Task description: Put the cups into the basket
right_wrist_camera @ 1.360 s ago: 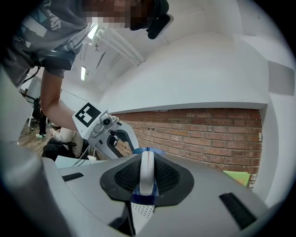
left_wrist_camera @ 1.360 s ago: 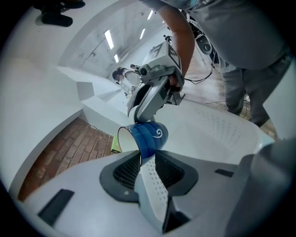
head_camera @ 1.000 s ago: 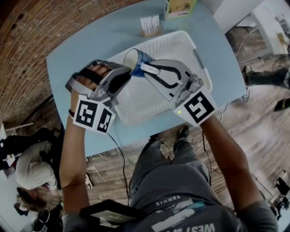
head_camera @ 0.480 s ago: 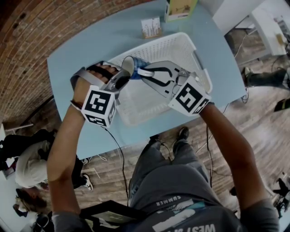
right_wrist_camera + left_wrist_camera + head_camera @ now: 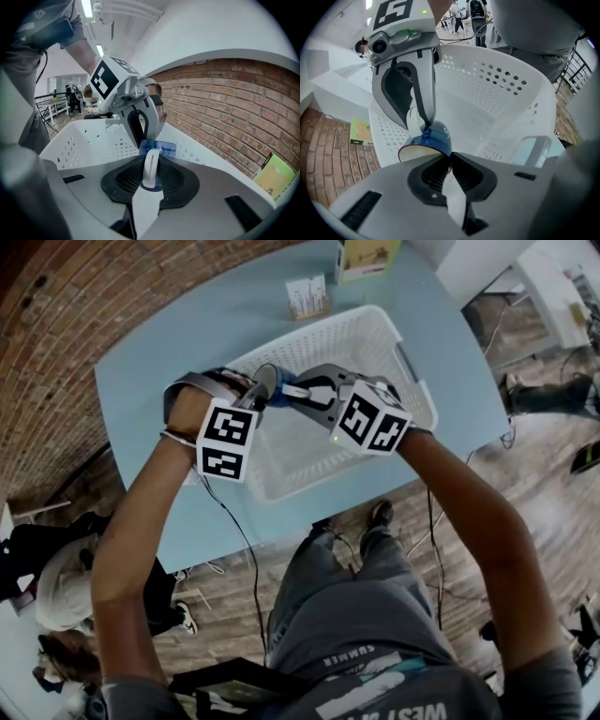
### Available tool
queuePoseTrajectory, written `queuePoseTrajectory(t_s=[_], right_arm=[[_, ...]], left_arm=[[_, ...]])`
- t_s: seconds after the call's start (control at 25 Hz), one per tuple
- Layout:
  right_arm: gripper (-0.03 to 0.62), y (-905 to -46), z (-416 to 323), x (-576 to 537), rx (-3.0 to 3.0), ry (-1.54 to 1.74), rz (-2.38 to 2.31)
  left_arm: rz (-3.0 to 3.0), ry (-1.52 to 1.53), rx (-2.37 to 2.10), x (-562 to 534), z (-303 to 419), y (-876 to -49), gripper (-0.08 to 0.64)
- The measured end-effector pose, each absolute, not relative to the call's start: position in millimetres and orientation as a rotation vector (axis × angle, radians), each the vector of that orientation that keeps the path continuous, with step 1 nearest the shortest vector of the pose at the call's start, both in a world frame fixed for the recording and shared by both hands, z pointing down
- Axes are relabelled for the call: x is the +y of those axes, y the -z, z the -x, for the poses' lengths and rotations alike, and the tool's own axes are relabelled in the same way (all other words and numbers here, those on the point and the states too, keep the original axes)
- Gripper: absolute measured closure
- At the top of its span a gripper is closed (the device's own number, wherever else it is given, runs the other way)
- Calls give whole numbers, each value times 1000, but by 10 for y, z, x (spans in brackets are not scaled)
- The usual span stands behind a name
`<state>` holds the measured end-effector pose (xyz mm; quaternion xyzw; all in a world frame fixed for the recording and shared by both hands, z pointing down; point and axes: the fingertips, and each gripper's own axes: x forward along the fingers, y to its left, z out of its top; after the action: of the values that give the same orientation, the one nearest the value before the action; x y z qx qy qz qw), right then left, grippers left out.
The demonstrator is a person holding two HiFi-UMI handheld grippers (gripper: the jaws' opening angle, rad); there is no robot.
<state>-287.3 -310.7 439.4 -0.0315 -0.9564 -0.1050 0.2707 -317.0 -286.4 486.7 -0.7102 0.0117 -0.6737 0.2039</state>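
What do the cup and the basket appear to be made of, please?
Cup: probably glazed ceramic, with a glossy blue outside, a cream inside and a thick white handle.
Basket: looks like moulded white plastic with a matte finish, its thin walls pierced by rows of holes.

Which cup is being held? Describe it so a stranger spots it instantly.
On the blue table sits a white perforated basket; over it the right gripper pinches a cup by its handle. It is the only cup in view: blue outside, pale inside, white handle, tipped sideways.
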Motion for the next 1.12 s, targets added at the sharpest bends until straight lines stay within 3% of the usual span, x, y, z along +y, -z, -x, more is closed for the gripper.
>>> queuePoseTrajectory(t_s=[0.64,1.12], right_arm=[[502,-5134,2852,-3090,-2426,163,228],[500,-5469,2732,-3068,-2282,171,300]], left_arm=[[1778,2260,-324,-2742,3256,-5422,529],[1764,2318,-385,-2684,3124,-5803,529]])
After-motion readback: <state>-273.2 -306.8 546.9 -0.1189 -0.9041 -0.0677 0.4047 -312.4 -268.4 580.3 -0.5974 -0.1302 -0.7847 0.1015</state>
